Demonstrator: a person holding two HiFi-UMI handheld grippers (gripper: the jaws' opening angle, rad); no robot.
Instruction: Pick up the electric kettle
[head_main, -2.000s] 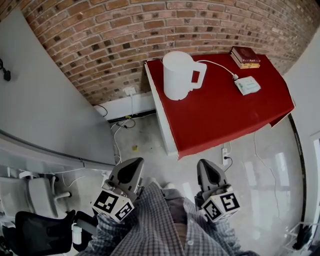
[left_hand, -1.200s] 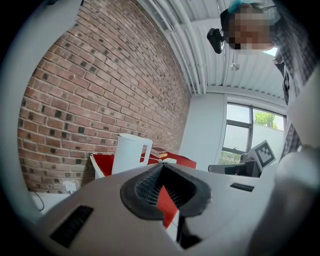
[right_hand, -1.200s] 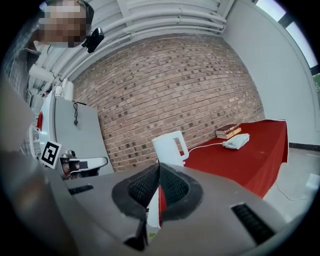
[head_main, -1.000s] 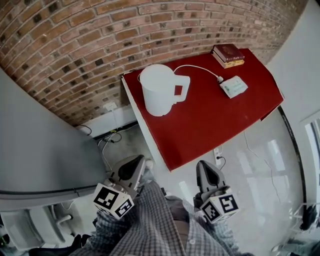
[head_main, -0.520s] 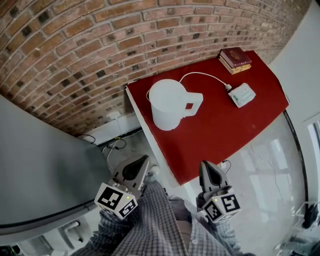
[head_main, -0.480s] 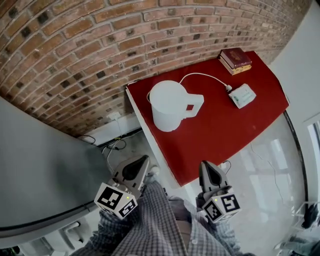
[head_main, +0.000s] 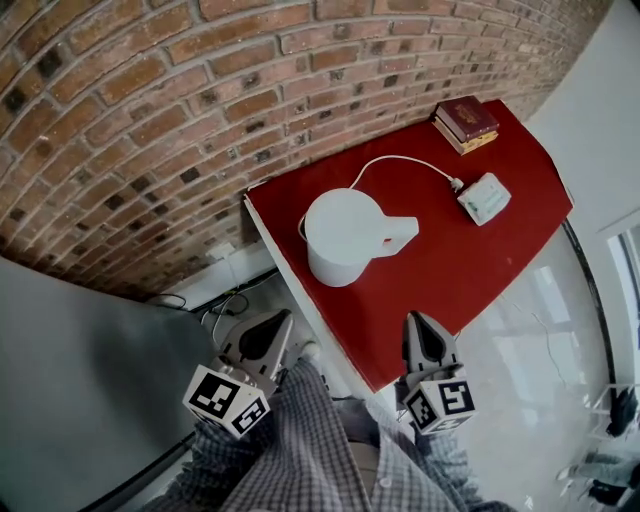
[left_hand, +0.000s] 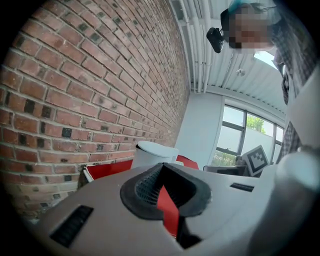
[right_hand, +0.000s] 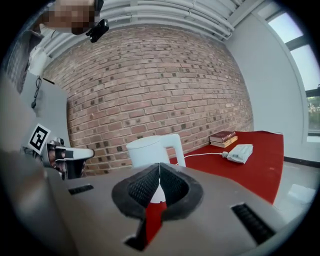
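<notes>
The white electric kettle (head_main: 345, 235) stands on the red table (head_main: 470, 260) near the brick wall, its handle (head_main: 400, 232) pointing right. Both grippers are held short of the table's near edge, well apart from the kettle. My left gripper (head_main: 280, 320) is shut with nothing in it, below and left of the kettle. My right gripper (head_main: 416, 320) is shut and empty, below the handle side. In the left gripper view the kettle (left_hand: 154, 152) shows just past the shut left gripper (left_hand: 162, 165). From the right gripper (right_hand: 159, 165), the kettle (right_hand: 150, 149) stands straight ahead.
A white cord (head_main: 400, 162) runs from the kettle to a white box (head_main: 484, 197). Two stacked books (head_main: 465, 122) lie at the table's far corner. The brick wall (head_main: 200, 100) backs the table. Cables (head_main: 215, 305) lie on the floor left of it, beside a grey panel (head_main: 80, 380).
Both grippers have come forward toward the table's near edge, and the kettle and table now lie closer in the head view. The jaws stayed shut.
</notes>
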